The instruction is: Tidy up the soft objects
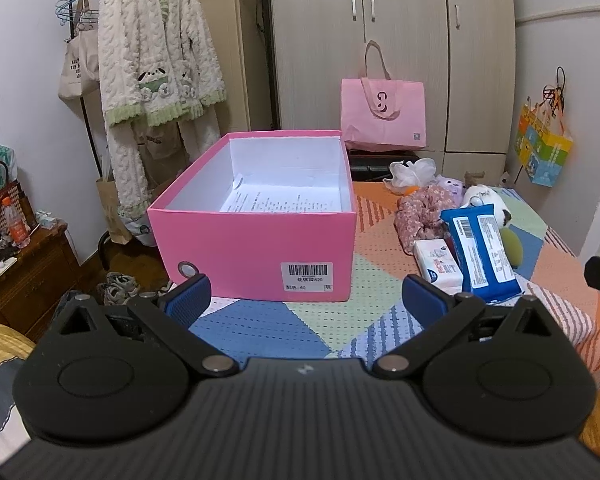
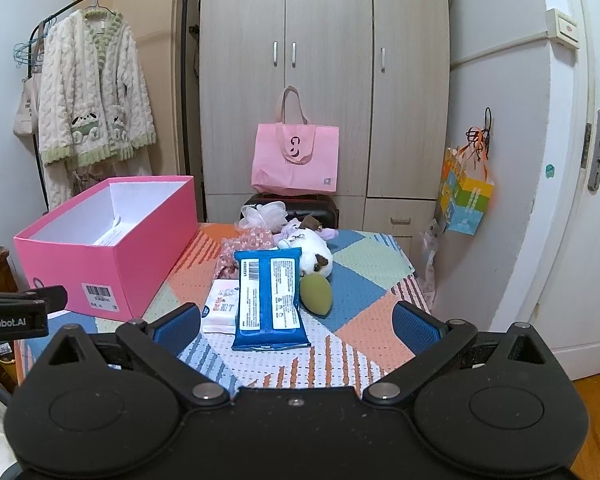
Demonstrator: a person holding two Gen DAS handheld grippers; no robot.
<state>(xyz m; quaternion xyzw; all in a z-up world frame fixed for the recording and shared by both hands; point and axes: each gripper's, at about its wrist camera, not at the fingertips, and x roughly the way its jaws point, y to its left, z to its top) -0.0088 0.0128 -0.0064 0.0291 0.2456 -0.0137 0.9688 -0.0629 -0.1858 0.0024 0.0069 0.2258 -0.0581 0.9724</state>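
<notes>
Blue wipes pack [image 2: 270, 298] lying flat, long axis running near to far, barcode end toward the far side, left edge overlapping a white tissue pack [image 2: 220, 307]. Green egg-shaped sponge [image 2: 317, 295] just right of the blue pack, narrow end pointing far toward a white plush toy [image 2: 314, 255]. Floral pink cloth [image 2: 246, 242] and a white mesh puff [image 2: 262, 213] farther back.

Right gripper [image 2: 298, 326] spread wide, nothing between its blue pads [image 2: 178, 326], hovering near side of the blue pack, which lies ahead and roughly centred between them. Left gripper [image 1: 306, 298] likewise wide open and empty, facing the near end of an open pink box [image 1: 252, 240], long axis running near to far, with a printed sheet inside; soft pile to its right.

All resting on a patchwork cover [image 2: 364, 320] of orange, blue and green. Beyond, a pale wardrobe [image 2: 324, 60], a pink tote bag [image 2: 296, 160], a fluffy cream robe [image 1: 156, 52] on a rack at left, a door [image 2: 580, 200] at right.
</notes>
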